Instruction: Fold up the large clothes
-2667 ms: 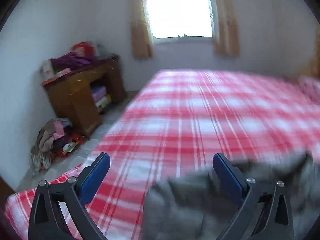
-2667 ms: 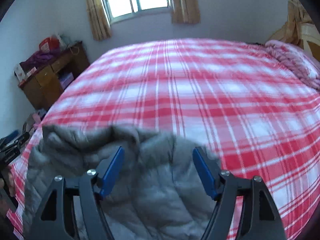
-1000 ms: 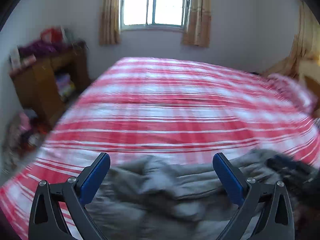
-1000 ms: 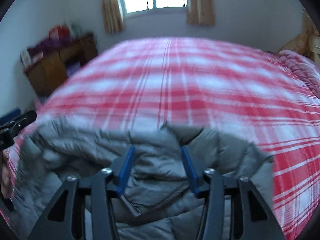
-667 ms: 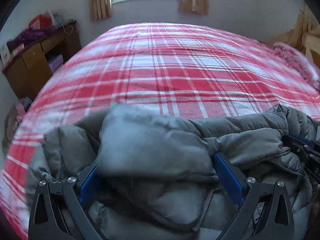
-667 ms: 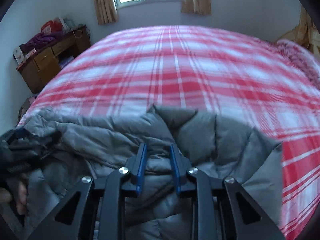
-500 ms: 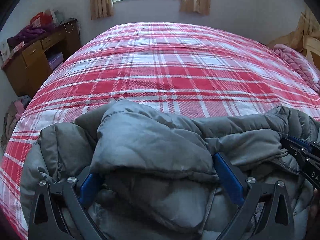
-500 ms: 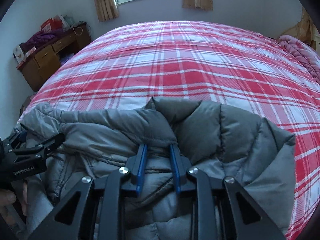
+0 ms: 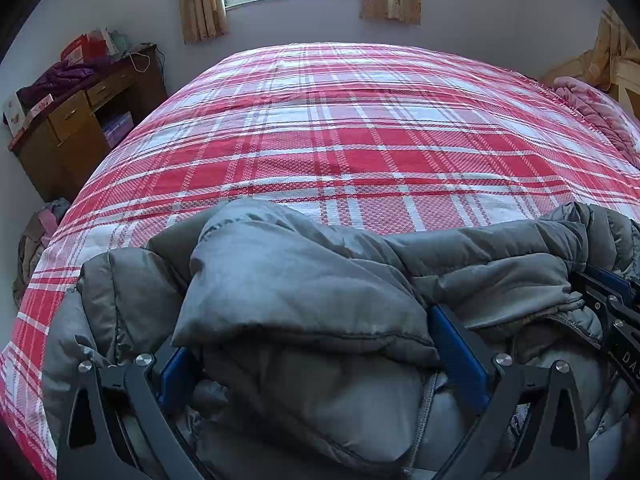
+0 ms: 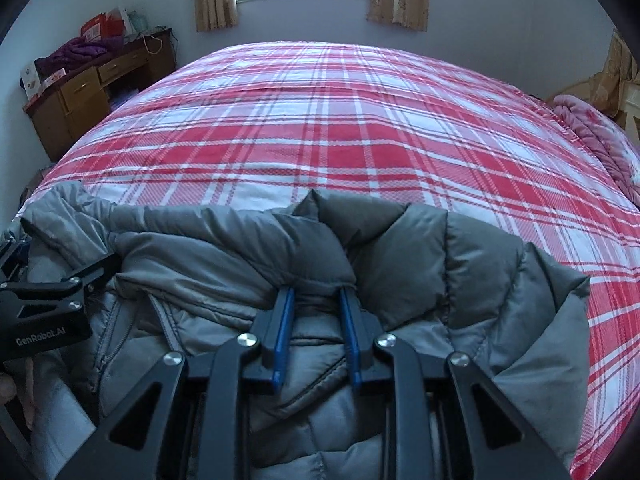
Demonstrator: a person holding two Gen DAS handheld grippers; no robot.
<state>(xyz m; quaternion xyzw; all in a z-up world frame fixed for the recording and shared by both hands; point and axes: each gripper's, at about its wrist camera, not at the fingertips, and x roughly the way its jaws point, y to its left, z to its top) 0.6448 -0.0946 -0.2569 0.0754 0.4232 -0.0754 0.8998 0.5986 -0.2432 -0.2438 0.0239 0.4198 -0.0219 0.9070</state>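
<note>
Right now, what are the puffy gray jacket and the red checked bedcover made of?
Gray puffer jacket: probably thin nylon or polyester shell, slightly shiny, with stitched puffy sections suggesting soft filling inside. Red plaid bedcover: looks like woven cotton, matte, with a fine textured weave showing up close.

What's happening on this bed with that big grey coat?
A person is holding a pair of tongs in each hand and working on a grey puffer jacket that lies bunched at the near edge of a bed with a red plaid cover. The right tongs have just been closing and now pinch a fold of the jacket. The left tongs stand wide, with a thick puffy part of the jacket lying between them. Nothing looks neatly folded yet.
</note>
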